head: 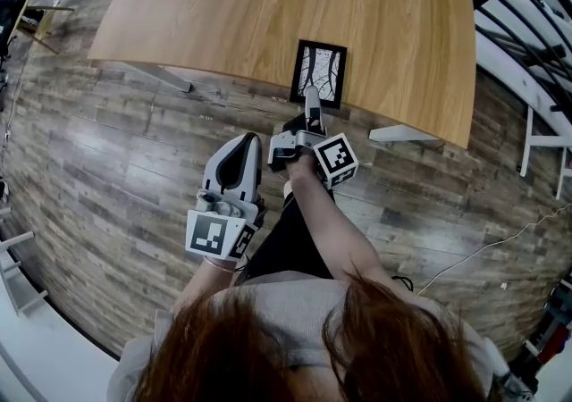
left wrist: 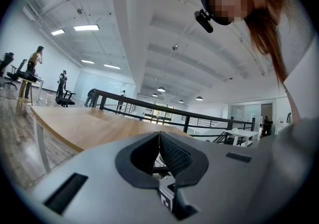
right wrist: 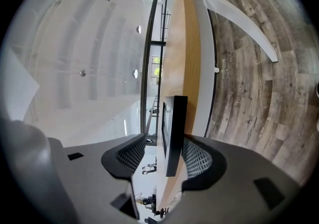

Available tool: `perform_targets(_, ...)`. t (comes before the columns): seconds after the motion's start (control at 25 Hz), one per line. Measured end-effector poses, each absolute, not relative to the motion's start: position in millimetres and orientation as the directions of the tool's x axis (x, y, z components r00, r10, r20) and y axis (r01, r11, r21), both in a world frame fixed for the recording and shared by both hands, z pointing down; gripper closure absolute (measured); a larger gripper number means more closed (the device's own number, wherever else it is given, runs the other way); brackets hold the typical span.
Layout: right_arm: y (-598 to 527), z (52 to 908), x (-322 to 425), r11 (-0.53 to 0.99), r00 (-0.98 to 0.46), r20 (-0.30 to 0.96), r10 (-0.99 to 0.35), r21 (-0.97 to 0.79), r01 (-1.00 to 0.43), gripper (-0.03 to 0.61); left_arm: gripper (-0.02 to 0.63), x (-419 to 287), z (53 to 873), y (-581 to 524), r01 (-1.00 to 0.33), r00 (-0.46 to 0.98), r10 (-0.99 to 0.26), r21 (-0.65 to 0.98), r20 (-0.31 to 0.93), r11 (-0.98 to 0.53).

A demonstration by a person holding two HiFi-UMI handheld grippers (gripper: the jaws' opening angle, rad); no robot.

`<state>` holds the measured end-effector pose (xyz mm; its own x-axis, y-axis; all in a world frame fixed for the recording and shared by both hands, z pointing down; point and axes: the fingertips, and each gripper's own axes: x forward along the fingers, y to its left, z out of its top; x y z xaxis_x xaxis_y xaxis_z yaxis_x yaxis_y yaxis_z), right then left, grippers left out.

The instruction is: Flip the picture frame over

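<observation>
Your right hand-held gripper [head: 312, 98] stands released, jaws apart astride the black rectangular picture frame [head: 319, 72], which lies mid-picture at the near edge of the wooden counter [head: 223, 7] (left hand-held gripper [head: 250, 141] clenched, empty). Close off-centre and it may slide off.

A black picture frame [head: 318, 72] lies picture side up at the near edge of the wooden bench [head: 268, 7]. The right gripper [head: 312, 98] reaches its fingers to the frame's near edge. The left gripper [head: 239, 154] hangs further back over the plank floor [head: 107, 150], apart from the bench.
</observation>
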<state>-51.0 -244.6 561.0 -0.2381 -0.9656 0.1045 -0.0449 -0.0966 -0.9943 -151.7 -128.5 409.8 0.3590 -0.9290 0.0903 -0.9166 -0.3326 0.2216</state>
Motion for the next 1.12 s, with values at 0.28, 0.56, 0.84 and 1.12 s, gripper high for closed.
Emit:
perform_targets(0.28,-236,568,-39,-0.121,-0.268,0.173,-0.948,-0.972,-0.199,0.365,0.606,-150,412,-130,-0.915,0.357,-0.93,0.231,0.087,-0.329)
perform_targets(0.56,-196,555,-3,-0.117,-0.334,0.243,-0.911,-0.927,-0.355,0.365,0.606,-139,415,-130,-0.907,0.369,-0.925,0.252,0.089,-0.337)
perform_targets(0.84,-174,456,14,0.124,-0.463,0.18,-0.868,-0.824,-0.554,0.367,0.606,-113,385,-139,-0.892,0.393,-0.92,0.248,0.01,-0.378)
perform_targets(1.12,-170,293,11,0.595,-0.578,-0.181,-0.796,-0.405,-0.694,0.371,0.606,-83,323,-155,-0.881,0.407,-0.906,0.212,-0.119,-0.424)
